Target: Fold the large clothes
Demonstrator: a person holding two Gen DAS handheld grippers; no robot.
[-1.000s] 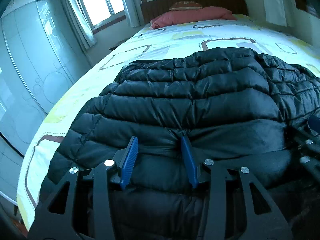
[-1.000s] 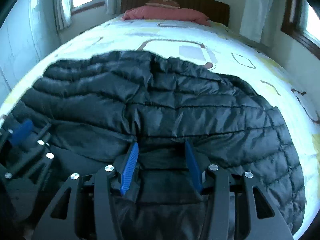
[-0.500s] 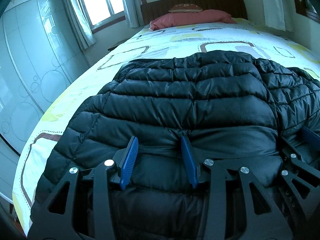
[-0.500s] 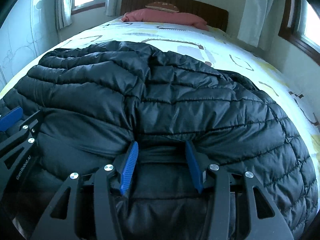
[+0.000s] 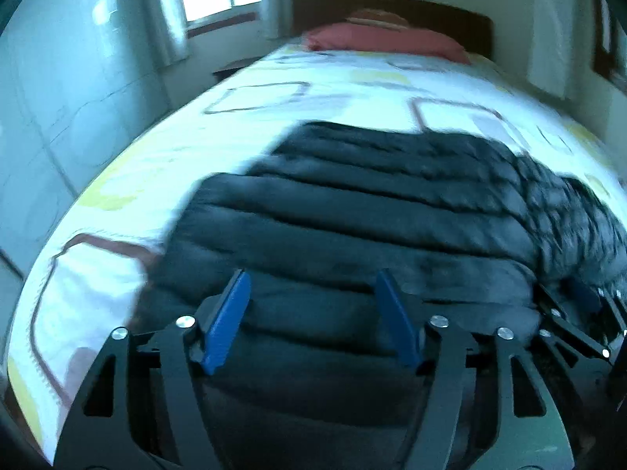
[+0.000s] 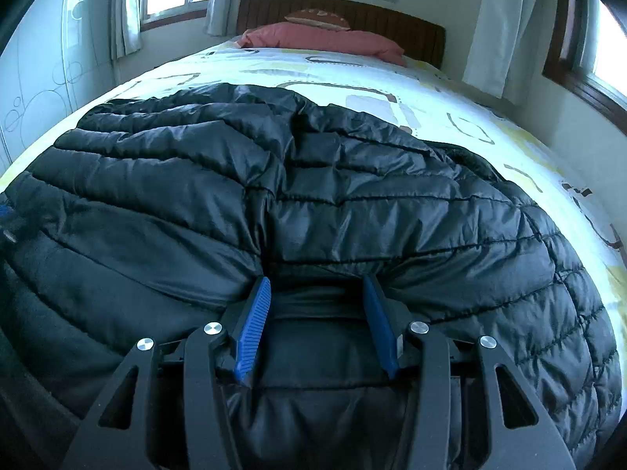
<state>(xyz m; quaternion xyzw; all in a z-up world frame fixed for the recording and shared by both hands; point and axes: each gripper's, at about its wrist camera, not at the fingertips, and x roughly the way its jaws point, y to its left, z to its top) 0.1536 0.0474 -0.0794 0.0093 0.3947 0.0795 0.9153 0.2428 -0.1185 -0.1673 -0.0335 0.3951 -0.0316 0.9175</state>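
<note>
A black quilted puffer jacket [image 5: 372, 227] lies spread on the bed and fills most of the right wrist view [image 6: 313, 203]. My left gripper [image 5: 313, 286] is open above the jacket's near edge, its blue fingers wide apart with nothing pinched. My right gripper [image 6: 317, 286] is shut on a bunched fold of the jacket's near edge, with fabric puckered between the blue fingers. The right gripper also shows at the right edge of the left wrist view [image 5: 580, 313]. The left view is motion-blurred.
The bed has a white and yellow patterned sheet [image 6: 431, 90], a pink pillow [image 6: 325, 37] and a dark wooden headboard [image 6: 392, 19]. A pale wardrobe [image 5: 47, 117] stands on the left. Windows with curtains [image 6: 493, 19] are at the back and right.
My left gripper has opened and let go of the jacket's edge, and it has moved, blurring its view. My right gripper still pinches the jacket, now lower and nearer the bed.
</note>
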